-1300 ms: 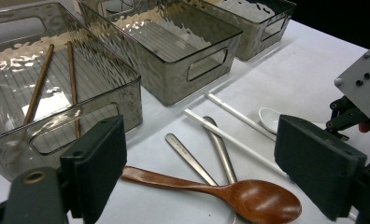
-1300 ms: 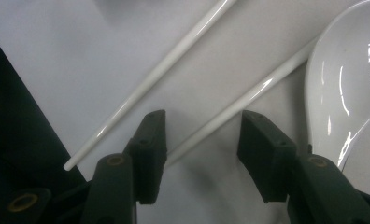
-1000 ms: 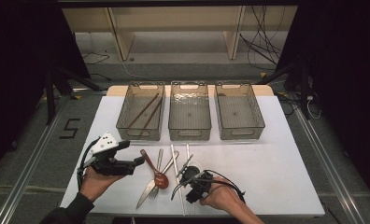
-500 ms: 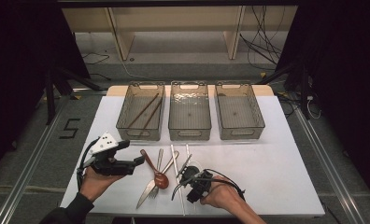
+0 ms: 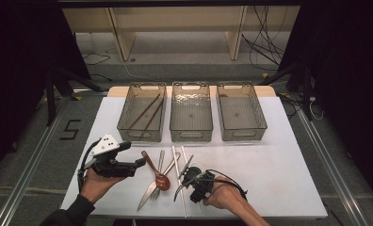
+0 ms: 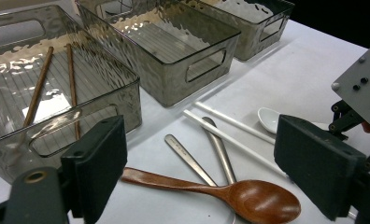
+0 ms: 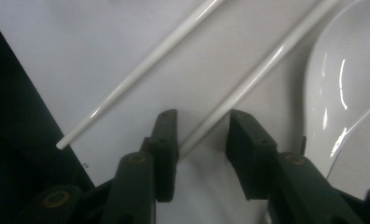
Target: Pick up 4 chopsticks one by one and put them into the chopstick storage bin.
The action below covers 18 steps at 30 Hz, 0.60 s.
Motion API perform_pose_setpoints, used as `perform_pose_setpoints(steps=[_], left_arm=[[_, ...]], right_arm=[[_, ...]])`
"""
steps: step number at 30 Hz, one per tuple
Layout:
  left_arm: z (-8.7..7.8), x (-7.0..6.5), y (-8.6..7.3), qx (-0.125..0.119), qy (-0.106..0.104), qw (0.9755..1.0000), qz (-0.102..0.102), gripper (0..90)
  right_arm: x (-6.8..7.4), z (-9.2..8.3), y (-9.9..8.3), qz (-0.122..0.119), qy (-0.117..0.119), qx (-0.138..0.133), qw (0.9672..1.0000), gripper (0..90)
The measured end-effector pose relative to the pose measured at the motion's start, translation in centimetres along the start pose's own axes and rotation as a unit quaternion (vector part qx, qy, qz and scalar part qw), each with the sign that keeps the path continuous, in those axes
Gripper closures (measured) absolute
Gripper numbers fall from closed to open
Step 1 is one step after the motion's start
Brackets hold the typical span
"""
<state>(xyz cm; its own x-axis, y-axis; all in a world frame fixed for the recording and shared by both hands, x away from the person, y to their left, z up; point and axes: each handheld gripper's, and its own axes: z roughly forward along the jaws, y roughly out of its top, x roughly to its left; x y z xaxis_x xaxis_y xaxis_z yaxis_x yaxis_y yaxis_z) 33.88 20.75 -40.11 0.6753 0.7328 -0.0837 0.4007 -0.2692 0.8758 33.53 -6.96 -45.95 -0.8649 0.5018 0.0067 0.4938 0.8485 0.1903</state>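
Right gripper (image 7: 202,135): your jaws, just closing, straddle the near end of one white chopstick (image 7: 248,84) without yet pinching it. Chopstick lies near the tabletop's (image 5: 279,160) front edge, its long axis running away toward the bins; left gripper (image 5: 128,165) sits farther off.

High view sits above the near edge, looking forward and down on the whole white table (image 5: 279,174), mid-range. Left gripper view rides low, facing far-right across the brown wooden spoon (image 6: 248,198) toward the three clear smoky plastic bins (image 6: 183,60), fairly close. Right gripper view points down, very close on two thin white plastic chopsticks (image 7: 248,86). All three share those chopsticks.
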Motion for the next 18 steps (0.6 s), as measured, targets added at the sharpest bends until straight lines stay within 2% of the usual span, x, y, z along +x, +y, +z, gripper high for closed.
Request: perform_pose_setpoints(steps=[8,18], left_arm=[[0.0,0.0,0.0,0.001,0.000,1.0000,0.001,16.8],[0.0,0.0,0.0,0.000,0.000,1.0000,0.002,16.8]], right_arm=[[-0.6,-0.1,-0.1,0.019,0.004,0.000,0.9998,70.4],[-1.6,-0.4,-0.9,0.038,0.000,0.014,0.9992,74.9]])
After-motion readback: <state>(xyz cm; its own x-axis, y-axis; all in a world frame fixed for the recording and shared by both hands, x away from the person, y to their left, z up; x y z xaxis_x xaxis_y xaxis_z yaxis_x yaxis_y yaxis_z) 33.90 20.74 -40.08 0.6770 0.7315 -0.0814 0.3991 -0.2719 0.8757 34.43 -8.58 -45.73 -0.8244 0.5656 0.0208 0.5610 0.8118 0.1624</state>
